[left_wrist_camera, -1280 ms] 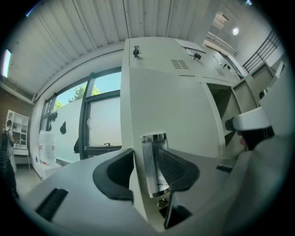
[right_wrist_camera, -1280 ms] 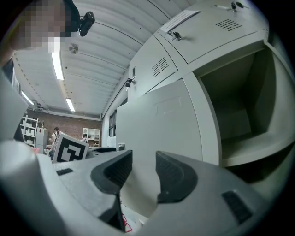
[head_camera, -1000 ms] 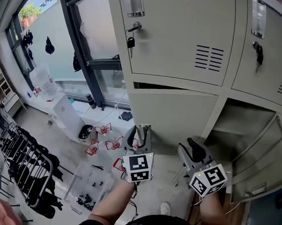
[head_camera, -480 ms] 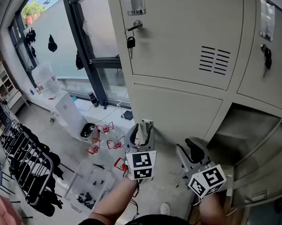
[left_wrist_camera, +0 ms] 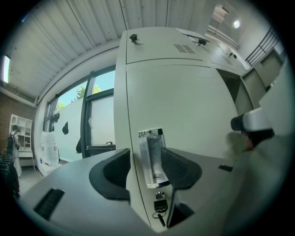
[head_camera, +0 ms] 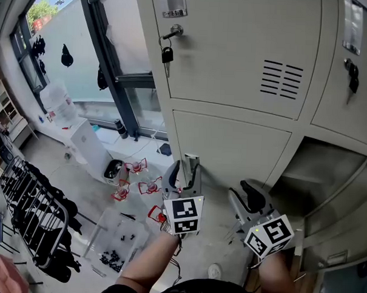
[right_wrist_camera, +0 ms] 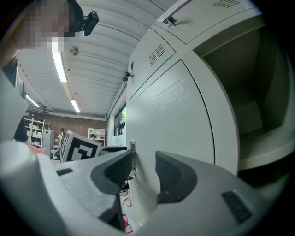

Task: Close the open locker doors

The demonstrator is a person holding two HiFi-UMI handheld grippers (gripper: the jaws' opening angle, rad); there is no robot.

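The beige lower-left locker door (head_camera: 229, 148) lies flush in its frame. My left gripper (head_camera: 183, 173) is at that door's left edge. In the left gripper view its jaws (left_wrist_camera: 145, 168) stand either side of the door's metal pull plate (left_wrist_camera: 153, 156), above the key (left_wrist_camera: 160, 206). They have just been opening and do not press on the plate. My right gripper (head_camera: 249, 197) hangs open and empty in front of the same door (right_wrist_camera: 175, 120). To the right, the lower-right locker (head_camera: 322, 170) gapes, its door (head_camera: 344, 210) swung out.
The upper lockers (head_camera: 236, 48) are shut, with keys (head_camera: 167, 54) hanging in them. On the floor at left are a clear plastic box (head_camera: 115, 240), red clips (head_camera: 136, 183), a black drying rack (head_camera: 31, 218) and a tall window frame (head_camera: 108, 67).
The lower-left door was ajar a second ago, with a dark gap along its top. Now it sits flush. Both grippers have hardly shifted.
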